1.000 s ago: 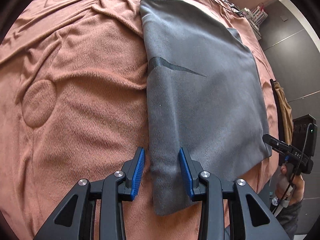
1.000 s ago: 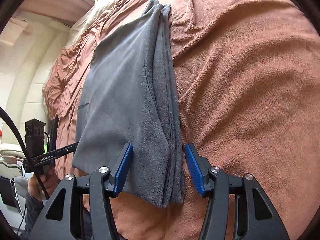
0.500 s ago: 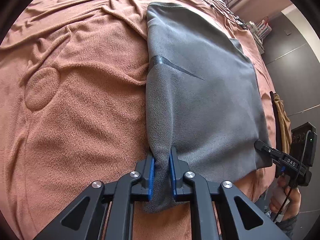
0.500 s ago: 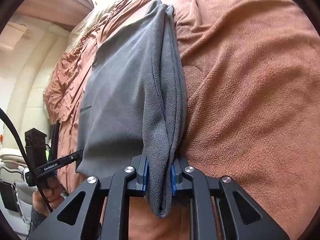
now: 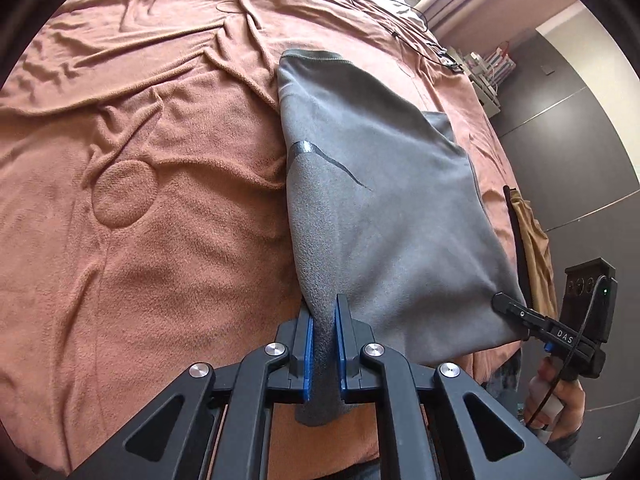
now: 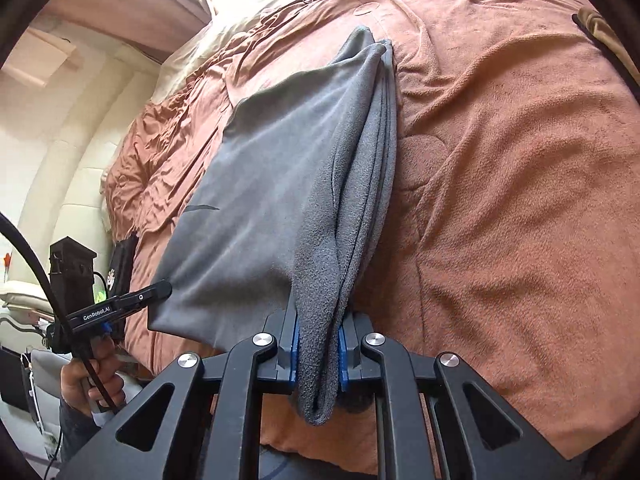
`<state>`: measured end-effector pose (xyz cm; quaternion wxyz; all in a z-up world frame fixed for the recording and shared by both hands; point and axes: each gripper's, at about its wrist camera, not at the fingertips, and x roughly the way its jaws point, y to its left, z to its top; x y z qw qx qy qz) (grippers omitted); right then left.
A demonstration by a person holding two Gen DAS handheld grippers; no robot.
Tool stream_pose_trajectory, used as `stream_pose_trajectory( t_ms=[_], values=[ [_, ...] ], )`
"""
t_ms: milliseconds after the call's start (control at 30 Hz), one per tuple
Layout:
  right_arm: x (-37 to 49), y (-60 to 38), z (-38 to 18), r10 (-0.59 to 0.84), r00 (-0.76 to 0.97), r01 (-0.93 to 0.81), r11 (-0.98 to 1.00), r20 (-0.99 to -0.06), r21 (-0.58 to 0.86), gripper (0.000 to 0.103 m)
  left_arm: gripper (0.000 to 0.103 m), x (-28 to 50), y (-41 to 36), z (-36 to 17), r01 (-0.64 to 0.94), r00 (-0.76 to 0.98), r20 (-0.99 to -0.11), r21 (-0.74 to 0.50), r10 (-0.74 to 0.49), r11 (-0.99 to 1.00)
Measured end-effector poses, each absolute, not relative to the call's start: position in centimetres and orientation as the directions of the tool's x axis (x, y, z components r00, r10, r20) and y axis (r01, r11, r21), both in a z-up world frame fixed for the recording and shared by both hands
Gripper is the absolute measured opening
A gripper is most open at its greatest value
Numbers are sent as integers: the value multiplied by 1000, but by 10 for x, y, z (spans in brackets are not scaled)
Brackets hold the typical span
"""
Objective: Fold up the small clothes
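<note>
Garment (image 5: 384,216): grey, part-folded, on brown blanket (image 5: 160,240). Long axis runs near to far. Near corners pinched, left gripper (image 5: 322,344) on left corner, right gripper (image 6: 319,354) on right; near edge raised between them. Far edge lies ahead of both, equally distant.

Both wrist views look closely along their claws, sharing the grey garment (image 5: 384,208).

Bed w/ rumpled brown blanket (image 5: 168,280), grey garment (image 5: 380,208) on it, black cable (image 5: 404,4) far end.
</note>
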<state>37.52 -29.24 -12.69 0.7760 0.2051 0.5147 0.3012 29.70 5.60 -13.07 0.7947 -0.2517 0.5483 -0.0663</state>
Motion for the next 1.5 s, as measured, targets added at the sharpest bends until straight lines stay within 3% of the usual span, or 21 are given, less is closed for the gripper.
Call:
stream_pose_trajectory(
  t_ms=[767,867,933,1000,1067,1500],
  values=[
    [308,-313,-140,757,236,-294,654,-610,697,11,10,190,72,-117,-126,399,-793,-545,-461,829],
    [309,-310,-147,687,243,-291,725,-684,625,16,14,192,75,-129,-160,381,-812,-529,-443,833],
    [314,-306,-153,671,230,-288,739,-705,610,27,20,197,80,-136,-194,369,-830,-509,-419,838],
    [321,-309,-156,673,241,-276,738,-699,616,47,32,199,84,-141,-206,377,-827,-513,-416,833],
    [331,-310,-157,675,252,-271,738,-694,619,52,34,207,86,-144,-212,375,-833,-503,-406,838],
    [384,-318,-189,740,277,-200,669,-613,716,52,35,263,92,-163,-222,361,-847,-484,-389,846]
  ],
)
